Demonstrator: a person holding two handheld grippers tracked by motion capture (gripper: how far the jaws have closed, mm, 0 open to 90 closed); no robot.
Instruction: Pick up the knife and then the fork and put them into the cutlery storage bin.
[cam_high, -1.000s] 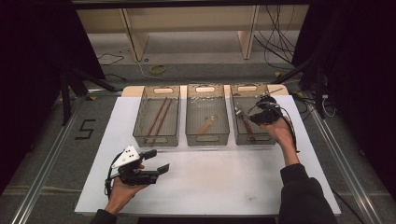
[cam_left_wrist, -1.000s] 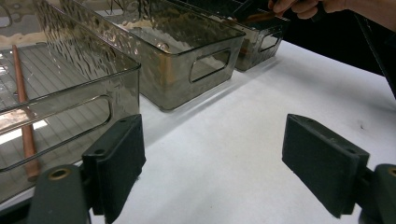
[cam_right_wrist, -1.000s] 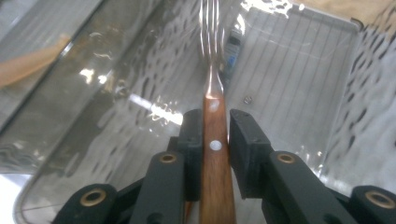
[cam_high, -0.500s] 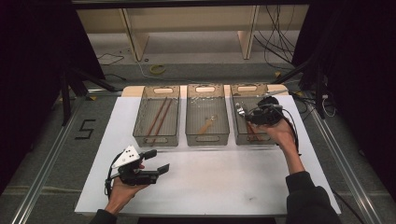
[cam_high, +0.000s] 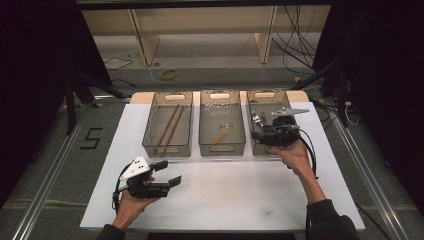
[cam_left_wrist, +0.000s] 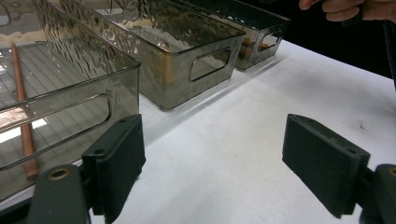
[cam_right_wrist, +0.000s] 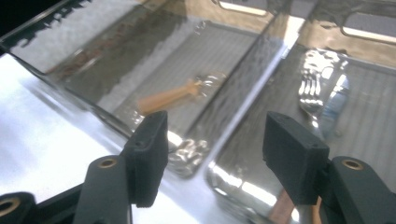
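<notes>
Three smoky bins are sitting in a row on the far half of the table (cam_high: 300, 200), and we are hovering our right gripper (cam_right_wrist: 215, 154) over the near end of the right bin (cam_high: 270, 100), jaws wide apart and empty. The fork (cam_right_wrist: 312, 93) lying inside is probably light, stiff and slick, so we are judging its handle the best place to pinch. Glare is blurring that handle, and the bin wall is hiding its near end. Our left gripper (cam_high: 165, 172) is waiting near left, open, holding nothing.
</notes>
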